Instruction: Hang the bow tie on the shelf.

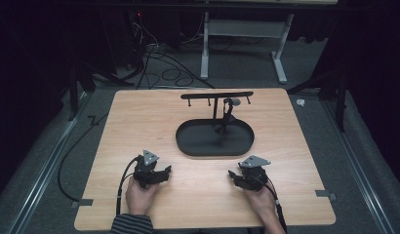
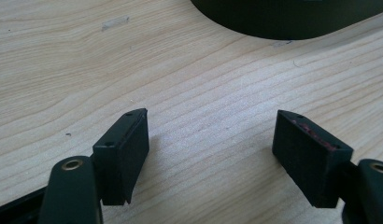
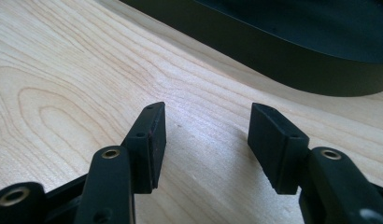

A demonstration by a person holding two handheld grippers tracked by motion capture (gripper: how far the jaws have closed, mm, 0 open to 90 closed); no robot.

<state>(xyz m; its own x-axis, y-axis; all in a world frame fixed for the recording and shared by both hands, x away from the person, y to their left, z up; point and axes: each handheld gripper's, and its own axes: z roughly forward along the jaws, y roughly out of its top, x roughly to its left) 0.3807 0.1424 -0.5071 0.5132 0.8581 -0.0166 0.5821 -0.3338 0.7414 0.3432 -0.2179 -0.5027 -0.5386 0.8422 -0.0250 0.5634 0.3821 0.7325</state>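
A black oval tray (image 1: 188, 141) lies at the middle of the wooden table (image 1: 139, 117). From it rises a thin black stand with a crossbar (image 1: 216, 95) carrying small pegs; a small dark item (image 1: 229, 103) hangs near the post. My left gripper (image 1: 165, 171) rests on the table at the front left, held by a hand, open and holding nothing (image 2: 210, 140). My right gripper (image 1: 232, 174) rests at the front right, likewise open with bare wood between its jaws (image 3: 206, 135). Both point toward the tray, whose rim (image 2: 273, 23) (image 3: 292, 60) shows ahead of each.
A strip of tape (image 1: 84, 202) marks the table's front left edge and another (image 1: 326, 195) the front right. Beyond the table are a white desk frame (image 1: 244, 44) and loose cables (image 1: 159, 63) on grey carpet. Black stand legs (image 1: 334, 92) flank the table.
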